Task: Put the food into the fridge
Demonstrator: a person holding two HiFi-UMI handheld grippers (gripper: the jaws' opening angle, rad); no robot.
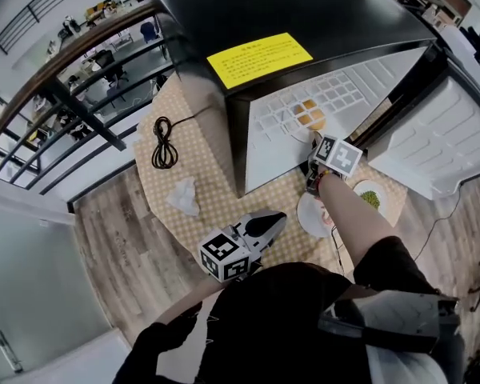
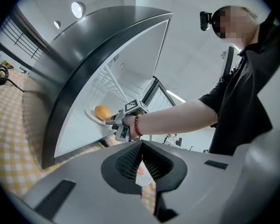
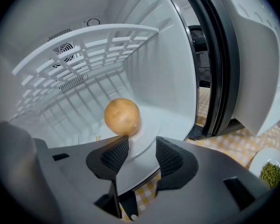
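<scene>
The left gripper (image 2: 141, 144) is closest, down by the person's body. Its two jaws are pressed together at the tips and it holds nothing.

The right gripper (image 3: 142, 146) reaches into the open fridge (image 3: 177, 78). Its jaws are wide apart. The edge of a white plate (image 3: 149, 132) sits between them, but the pads do not squeeze it. The plate lies on the fridge floor, and on it is one round brown food (image 3: 122, 116). One white wire shelf (image 3: 84, 41) hangs above it with nothing on it.

The fridge stands on a checked cloth (image 1: 216, 190). On the cloth, near the open door, is a small dish (image 3: 255, 164) with green bits in it. A second plate (image 1: 308, 214) lies next to it, just beside the person's arm.

So there are two grippers, three dishes, one fridge and one piece of food in the fridge. There is also one black cable (image 1: 164, 142), one crumpled tissue (image 1: 184, 197) and one yellow label (image 1: 258, 58) on top of the fridge.

The arm covers part of the second plate. Something pink shows on it, too small to make out. The writing on the label is too small to read.
</scene>
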